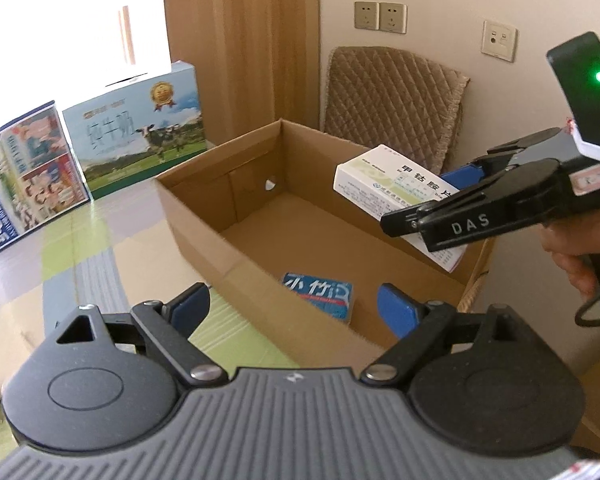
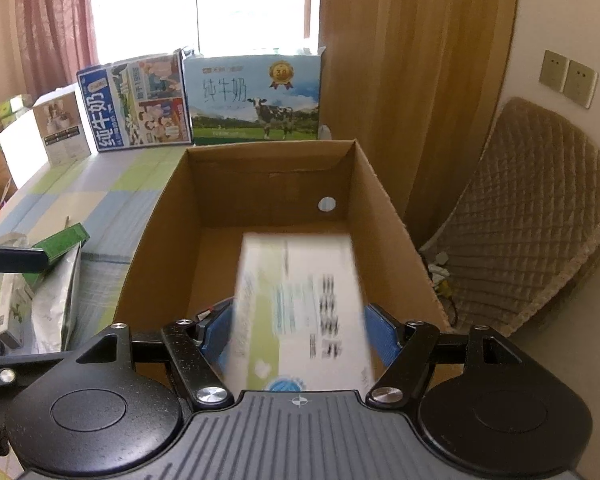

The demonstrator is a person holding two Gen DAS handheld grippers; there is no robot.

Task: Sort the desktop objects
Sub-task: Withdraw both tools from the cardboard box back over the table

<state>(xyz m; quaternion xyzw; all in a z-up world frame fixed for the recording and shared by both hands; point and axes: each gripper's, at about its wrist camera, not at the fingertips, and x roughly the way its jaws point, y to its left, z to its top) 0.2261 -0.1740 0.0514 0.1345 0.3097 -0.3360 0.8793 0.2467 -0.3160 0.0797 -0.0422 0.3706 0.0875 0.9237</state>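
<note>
The right gripper [image 2: 296, 332] clamps a white medicine carton [image 2: 300, 312] by its two long sides, held just above the open cardboard box [image 2: 156, 216]. It looks light, stiff and smooth-faced, so a side pinch should suit, though blur hides its print. The left gripper [image 1: 294, 308] hangs spread and empty above a small blue tissue pack [image 1: 320, 294], probably soft, lying on the corrugated box floor.

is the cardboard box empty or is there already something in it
Not empty. A small blue packet lies on the floor of the cardboard box; the white medicine box is still held above it by the right claw.
</note>
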